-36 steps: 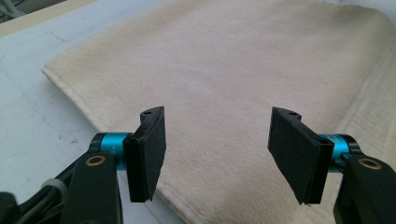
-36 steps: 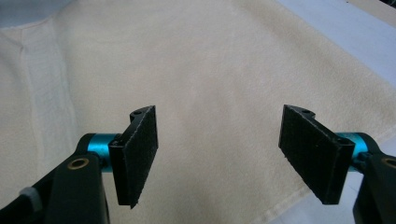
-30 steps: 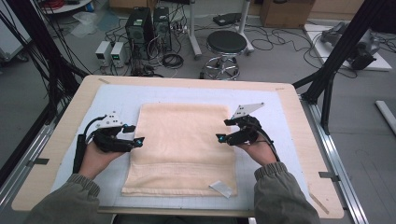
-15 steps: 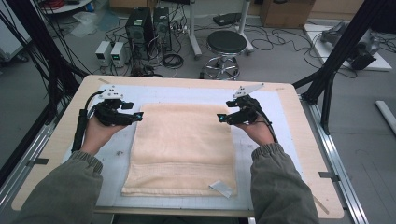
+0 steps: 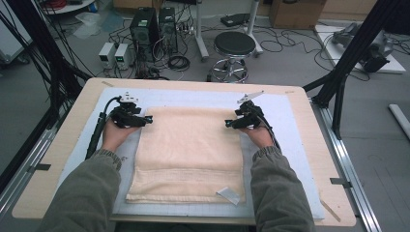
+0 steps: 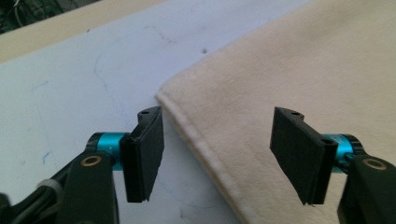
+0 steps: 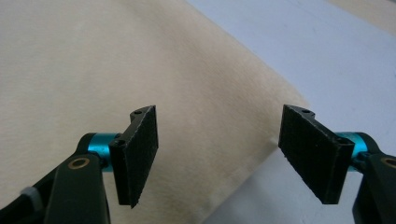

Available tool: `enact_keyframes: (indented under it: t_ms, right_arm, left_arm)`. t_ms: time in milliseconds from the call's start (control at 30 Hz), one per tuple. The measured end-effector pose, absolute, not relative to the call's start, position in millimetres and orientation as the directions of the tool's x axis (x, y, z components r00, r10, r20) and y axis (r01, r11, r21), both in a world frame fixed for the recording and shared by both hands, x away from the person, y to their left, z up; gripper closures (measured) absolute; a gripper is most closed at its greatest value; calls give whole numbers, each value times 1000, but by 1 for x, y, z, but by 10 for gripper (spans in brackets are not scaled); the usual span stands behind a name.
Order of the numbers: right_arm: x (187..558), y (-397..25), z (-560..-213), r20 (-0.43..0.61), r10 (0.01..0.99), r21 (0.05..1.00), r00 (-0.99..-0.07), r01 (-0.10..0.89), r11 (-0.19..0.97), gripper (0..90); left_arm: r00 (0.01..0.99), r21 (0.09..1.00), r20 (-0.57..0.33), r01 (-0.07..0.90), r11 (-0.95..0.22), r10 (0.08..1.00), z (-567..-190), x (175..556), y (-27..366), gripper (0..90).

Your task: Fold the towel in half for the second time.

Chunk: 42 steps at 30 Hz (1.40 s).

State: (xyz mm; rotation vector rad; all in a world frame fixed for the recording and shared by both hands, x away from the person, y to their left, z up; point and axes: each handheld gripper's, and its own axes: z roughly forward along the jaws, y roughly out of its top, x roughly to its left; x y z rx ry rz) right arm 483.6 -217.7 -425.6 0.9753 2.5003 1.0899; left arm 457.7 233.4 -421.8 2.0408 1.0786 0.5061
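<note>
A cream towel (image 5: 188,152) lies flat on the pale blue mat (image 5: 290,130), folded into a tall rectangle. My left gripper (image 5: 147,119) hovers at the towel's far left corner, open. In the left gripper view the left gripper (image 6: 219,156) straddles the towel's edge (image 6: 196,135), one jaw over the mat and one over the cloth. My right gripper (image 5: 228,124) is at the far right corner, open too. In the right gripper view the right gripper (image 7: 219,156) has the towel's corner (image 7: 275,112) between its spread jaws. Nothing is held.
A small white tag (image 5: 228,195) lies at the towel's near right corner. The mat sits on a wooden table (image 5: 63,145) with black frame posts (image 5: 348,63) at the sides. A stool (image 5: 234,48), computers and cables stand on the floor beyond.
Both grippers have moved away from me along the towel's sides, from its middle up to its far corners. The towel has not shifted.
</note>
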Motion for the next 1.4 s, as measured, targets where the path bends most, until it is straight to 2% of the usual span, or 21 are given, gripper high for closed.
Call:
enact_keyframes:
  t_ms: [167, 267, 333, 467, 500, 733, 933, 1200, 1400]
  right_arm:
    - [489, -221, -437, 59, 693, 694, -719, 528, 489, 290]
    - [489, -220, -440, 76, 706, 691, -704, 548, 473, 330]
    - [489, -219, -438, 90, 702, 687, -706, 555, 470, 442]
    - [488, -213, -437, 127, 660, 685, -740, 547, 482, 713]
    - [488, -213, -437, 146, 650, 680, -746, 553, 481, 780]
    - [486, -211, -429, 167, 611, 698, -774, 530, 482, 819]
    - [483, -215, -406, 130, 610, 751, -781, 480, 454, 823]
    - [481, -224, -359, 52, 628, 830, -777, 383, 405, 823]
    - [462, -226, -348, 32, 590, 854, -807, 329, 404, 821]
  left_arm:
    - [558, 738, -10, 564, -371, 830, -435, 463, 230, 393]
    - [548, 732, -54, 590, -341, 834, -439, 464, 228, 441]
    - [560, 729, -62, 591, -346, 826, -438, 464, 227, 508]
    - [588, 721, -118, 605, -338, 800, -437, 462, 225, 767]
    - [586, 720, -124, 609, -334, 801, -437, 462, 225, 802]
    - [570, 734, -103, 596, -324, 815, -429, 460, 227, 843]
    - [562, 789, -68, 536, -300, 824, -406, 458, 228, 845]
    - [558, 880, -13, 399, -256, 829, -347, 460, 229, 844]
    - [595, 884, 28, 360, -298, 803, -342, 442, 233, 844]
